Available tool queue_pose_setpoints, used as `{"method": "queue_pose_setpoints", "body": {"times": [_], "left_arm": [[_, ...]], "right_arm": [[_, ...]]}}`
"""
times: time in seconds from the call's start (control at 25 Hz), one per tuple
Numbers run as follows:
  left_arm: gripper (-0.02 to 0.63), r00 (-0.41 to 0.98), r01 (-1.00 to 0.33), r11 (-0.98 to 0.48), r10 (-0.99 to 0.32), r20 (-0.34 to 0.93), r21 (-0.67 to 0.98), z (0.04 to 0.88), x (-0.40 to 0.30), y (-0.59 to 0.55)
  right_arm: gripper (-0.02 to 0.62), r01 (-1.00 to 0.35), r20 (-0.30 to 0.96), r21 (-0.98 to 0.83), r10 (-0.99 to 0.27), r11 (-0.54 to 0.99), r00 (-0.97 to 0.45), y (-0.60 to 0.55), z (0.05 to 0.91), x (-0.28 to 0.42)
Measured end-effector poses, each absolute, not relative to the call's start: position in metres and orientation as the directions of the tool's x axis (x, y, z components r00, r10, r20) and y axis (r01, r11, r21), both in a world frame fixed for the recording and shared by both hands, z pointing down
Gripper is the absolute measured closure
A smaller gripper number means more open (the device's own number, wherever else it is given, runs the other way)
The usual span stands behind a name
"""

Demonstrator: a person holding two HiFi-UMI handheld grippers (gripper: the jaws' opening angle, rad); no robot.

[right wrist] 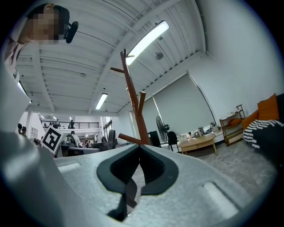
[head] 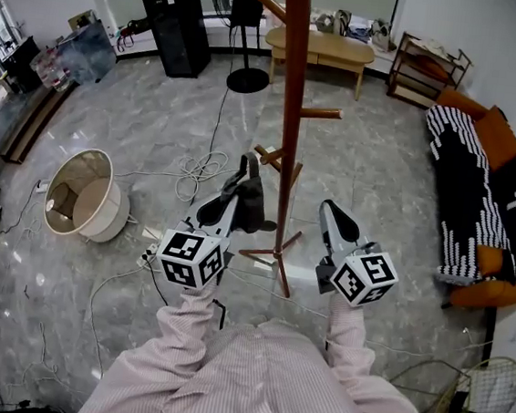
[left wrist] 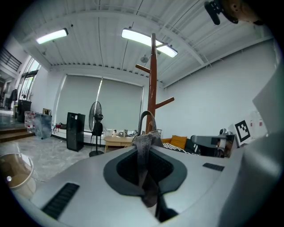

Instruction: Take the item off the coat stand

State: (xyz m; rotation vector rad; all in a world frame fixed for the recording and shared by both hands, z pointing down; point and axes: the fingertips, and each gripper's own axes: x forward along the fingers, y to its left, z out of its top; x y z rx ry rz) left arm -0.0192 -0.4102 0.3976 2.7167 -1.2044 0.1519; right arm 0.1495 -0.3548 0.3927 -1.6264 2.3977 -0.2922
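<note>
The brown wooden coat stand (head: pixel 291 113) rises in the middle of the head view, with short pegs on both sides. My left gripper (head: pixel 246 167) is just left of the pole, near a low peg (head: pixel 268 154). It is shut on a dark grey fabric item (head: pixel 251 202) that droops from its jaws. In the left gripper view a grey strap (left wrist: pixel 143 153) is pinched between the jaws of the left gripper (left wrist: pixel 145 138), with the stand (left wrist: pixel 153 88) ahead. My right gripper (head: pixel 326 206) is right of the pole, shut and empty. In its own view the right gripper (right wrist: pixel 140 150) faces the stand (right wrist: pixel 133 102).
A white lampshade (head: pixel 81 193) lies on the marble floor at left, with cables (head: pixel 197 172) near it. Further back stand a fan (head: pixel 246 71), a black speaker (head: pixel 176 26) and a wooden table (head: pixel 319 47). A sofa (head: pixel 479 197) lines the right wall. A wire basket (head: pixel 486 390) sits at lower right.
</note>
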Motion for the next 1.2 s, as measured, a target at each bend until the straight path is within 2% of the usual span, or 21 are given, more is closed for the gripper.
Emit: {"method": "queue_pose_setpoints", "body": {"times": [0.64, 1.2], "left_arm": [[0.589, 0.629, -0.776, -0.619, -0.772, 0.091, 0.118, 0.403, -0.058, -0.376], [0.589, 0.613, -0.789, -0.602, -0.785, 0.089, 0.126, 0.414, -0.072, -0.363]], "right_arm": [[0.591, -0.892, -0.089, -0.214, -0.918, 0.398, -0.388, -0.35, 0.384, 0.137], [0.591, -0.898, -0.073, -0.206, -0.921, 0.389, -0.382, -0.352, 0.391, 0.136]]}}
